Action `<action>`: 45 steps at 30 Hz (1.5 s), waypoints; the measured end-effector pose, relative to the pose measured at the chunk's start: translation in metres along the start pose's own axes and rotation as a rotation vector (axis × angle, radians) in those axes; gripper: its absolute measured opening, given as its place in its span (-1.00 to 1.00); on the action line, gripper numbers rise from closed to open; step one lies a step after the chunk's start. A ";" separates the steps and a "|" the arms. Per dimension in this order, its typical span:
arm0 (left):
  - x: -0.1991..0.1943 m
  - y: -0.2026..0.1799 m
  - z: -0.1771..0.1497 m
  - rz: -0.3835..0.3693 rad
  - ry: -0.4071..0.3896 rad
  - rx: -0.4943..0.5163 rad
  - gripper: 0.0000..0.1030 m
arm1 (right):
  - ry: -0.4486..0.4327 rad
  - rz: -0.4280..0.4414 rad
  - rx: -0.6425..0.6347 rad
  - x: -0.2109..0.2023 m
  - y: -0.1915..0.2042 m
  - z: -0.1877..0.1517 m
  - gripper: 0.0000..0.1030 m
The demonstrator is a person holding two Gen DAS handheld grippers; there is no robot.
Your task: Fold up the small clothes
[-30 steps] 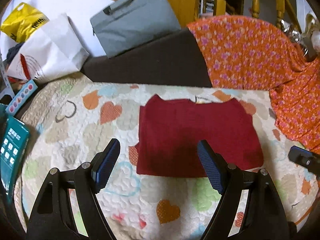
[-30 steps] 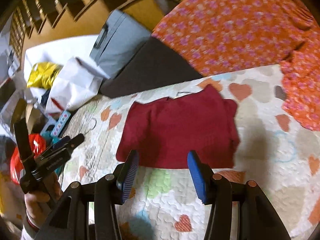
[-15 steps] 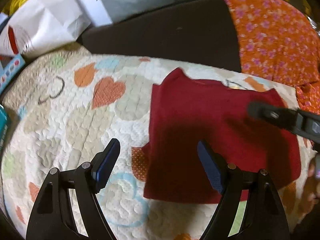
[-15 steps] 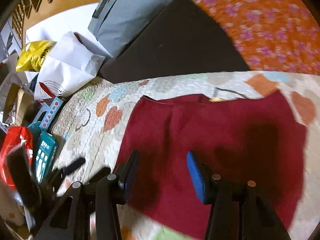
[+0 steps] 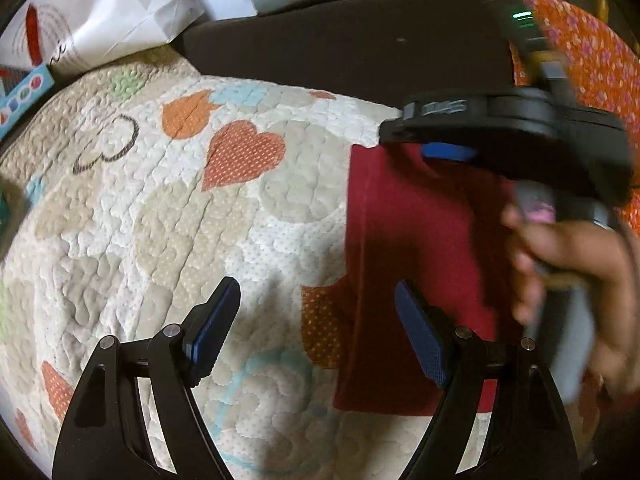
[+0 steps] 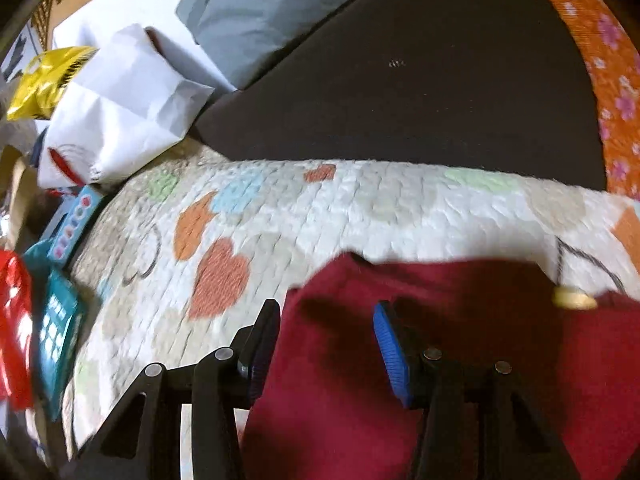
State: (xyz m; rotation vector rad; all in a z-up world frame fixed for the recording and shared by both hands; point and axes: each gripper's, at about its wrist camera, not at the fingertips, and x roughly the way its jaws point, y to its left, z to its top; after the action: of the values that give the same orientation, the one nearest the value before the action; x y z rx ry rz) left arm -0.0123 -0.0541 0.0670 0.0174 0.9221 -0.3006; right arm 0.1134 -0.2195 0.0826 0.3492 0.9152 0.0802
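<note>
A dark red folded garment (image 5: 420, 248) lies flat on a quilted heart-pattern mat (image 5: 168, 240). My left gripper (image 5: 316, 328) is open and hovers over the garment's lower left edge, one finger over the mat, one over the cloth. My right gripper (image 6: 326, 344) is open and low over the garment's (image 6: 460, 320) upper left corner, straddling its left edge. In the left wrist view the right gripper (image 5: 448, 148) reaches in from the right at the garment's top edge, held by a hand (image 5: 568, 272).
A dark cushion (image 6: 420, 80) borders the mat's far side. An orange floral cloth (image 5: 592, 40) lies at the right. A white paper bag (image 6: 120, 108), a grey bag (image 6: 260, 12), a yellow bag (image 6: 48, 80), a teal box (image 6: 56, 320) and a red packet (image 6: 12, 312) crowd the left.
Both grippers have moved forward and down toward the garment. The right gripper has swung left to the garment's upper left corner, and the left one has shifted to its lower left edge.
</note>
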 end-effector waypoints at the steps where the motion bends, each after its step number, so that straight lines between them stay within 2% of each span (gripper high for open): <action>1: 0.002 0.003 -0.001 -0.003 0.003 -0.010 0.56 | 0.036 -0.021 -0.010 0.017 0.002 0.004 -0.07; 3: 0.006 0.005 -0.002 -0.010 0.018 -0.027 0.56 | 0.106 -0.049 -0.009 0.043 0.001 0.007 -0.06; 5: 0.013 0.006 -0.004 -0.035 0.047 -0.051 0.56 | 0.070 -0.077 -0.039 0.046 0.006 0.007 -0.03; 7: 0.016 0.003 -0.005 -0.065 0.059 -0.061 0.56 | 0.078 -0.067 -0.062 0.042 0.009 0.007 -0.02; 10: 0.019 -0.005 -0.008 -0.080 0.057 -0.054 0.56 | 0.049 0.099 -0.011 0.006 -0.004 0.002 -0.02; 11: 0.020 -0.006 -0.008 -0.081 0.060 -0.053 0.55 | 0.038 0.110 -0.003 -0.004 -0.008 -0.001 -0.02; 14: 0.024 -0.011 -0.011 -0.081 0.069 -0.056 0.55 | 0.008 0.062 0.014 -0.037 -0.032 -0.019 -0.02; 16: 0.027 -0.014 -0.013 -0.071 0.073 -0.054 0.55 | 0.003 0.013 0.037 -0.044 -0.050 -0.031 0.00; 18: 0.030 -0.014 -0.014 -0.065 0.077 -0.053 0.56 | 0.060 -0.046 0.085 -0.030 -0.068 -0.043 0.01; 19: 0.031 -0.014 -0.015 -0.064 0.077 -0.055 0.56 | 0.074 -0.028 0.107 -0.026 -0.075 -0.046 0.01; 20: 0.032 -0.014 -0.015 -0.062 0.077 -0.053 0.56 | 0.037 -0.006 0.116 -0.029 -0.078 -0.048 0.00; 21: 0.032 -0.014 -0.015 -0.059 0.078 -0.052 0.56 | 0.038 -0.003 0.125 -0.032 -0.078 -0.047 0.01; 25: 0.031 -0.009 -0.012 -0.041 0.066 -0.065 0.55 | 0.066 0.037 0.141 -0.041 -0.074 -0.041 0.00; 31: 0.035 0.001 -0.011 -0.025 0.067 -0.101 0.55 | 0.072 0.057 0.127 -0.048 -0.067 -0.047 0.00; 35: 0.049 -0.002 -0.014 -0.069 0.103 -0.152 0.57 | 0.084 0.059 0.130 -0.047 -0.067 -0.053 0.00; 38: 0.051 -0.002 -0.013 -0.105 0.081 -0.194 0.60 | 0.087 0.067 0.129 -0.048 -0.065 -0.054 0.00; 39: 0.051 -0.002 -0.012 -0.127 0.078 -0.201 0.54 | 0.085 0.072 0.130 -0.050 -0.065 -0.053 0.00; 40: 0.051 -0.002 -0.011 -0.198 0.078 -0.216 0.13 | 0.081 0.078 0.129 -0.051 -0.063 -0.052 0.00; 41: 0.052 -0.003 -0.011 -0.249 0.091 -0.226 -0.10 | 0.076 0.087 0.128 -0.052 -0.061 -0.049 0.00; 42: 0.051 -0.003 -0.011 -0.246 0.086 -0.228 -0.10 | 0.073 0.097 0.126 -0.053 -0.058 -0.046 0.00; 45: 0.047 -0.001 -0.015 -0.279 0.071 -0.216 -0.30 | 0.058 0.161 0.146 -0.054 -0.051 -0.036 0.04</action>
State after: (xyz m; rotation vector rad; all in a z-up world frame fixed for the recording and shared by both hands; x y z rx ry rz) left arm 0.0026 -0.0643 0.0212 -0.3029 1.0250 -0.4595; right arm 0.0483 -0.2693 0.0867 0.5582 0.9518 0.1724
